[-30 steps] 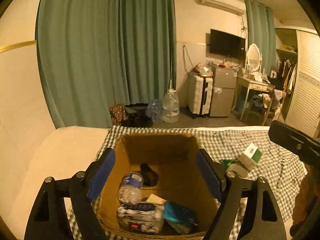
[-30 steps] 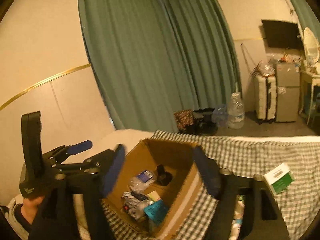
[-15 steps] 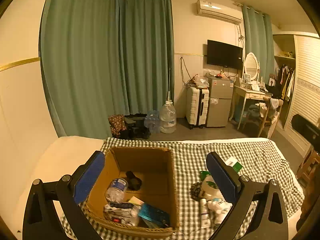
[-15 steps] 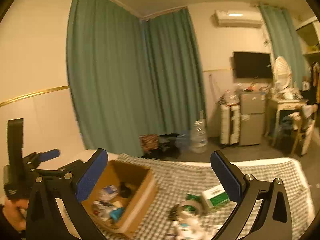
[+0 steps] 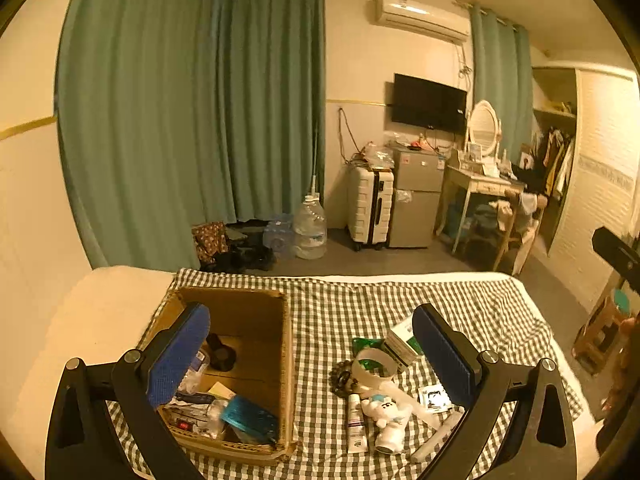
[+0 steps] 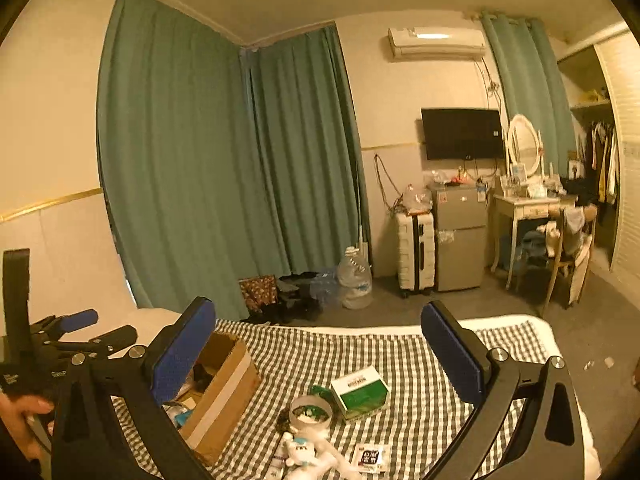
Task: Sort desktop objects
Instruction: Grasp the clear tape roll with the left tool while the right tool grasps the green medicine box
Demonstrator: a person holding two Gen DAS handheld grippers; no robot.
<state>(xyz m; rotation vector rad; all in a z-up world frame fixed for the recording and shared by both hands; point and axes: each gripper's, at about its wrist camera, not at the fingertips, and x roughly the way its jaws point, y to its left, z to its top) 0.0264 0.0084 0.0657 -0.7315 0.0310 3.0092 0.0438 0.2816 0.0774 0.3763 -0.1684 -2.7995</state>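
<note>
Two grippers' jaws spread wide and empty, cardboard box [image 5: 248, 364] contents half hidden behind left pad [image 5: 178, 354], tape roll [image 6: 311, 411] legible.

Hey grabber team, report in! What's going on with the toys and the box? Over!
Left hand-held gripper open, empty. Right hand-held gripper open, empty. Box part filled; tape roll, green box, toy loose on cloth. Nothing blocking.

A lived-in bedroom at home: long teal curtains [image 6: 224, 168] across one wall, a wall-mounted black flat television [image 6: 462, 133], a white air conditioner [image 6: 436, 42] above it, a white hard-shell suitcase [image 5: 370, 207] beside a small silver fridge [image 5: 416, 198] (cluttered on top), and a cream dressing table with oval mirror [image 6: 522, 196].
</note>
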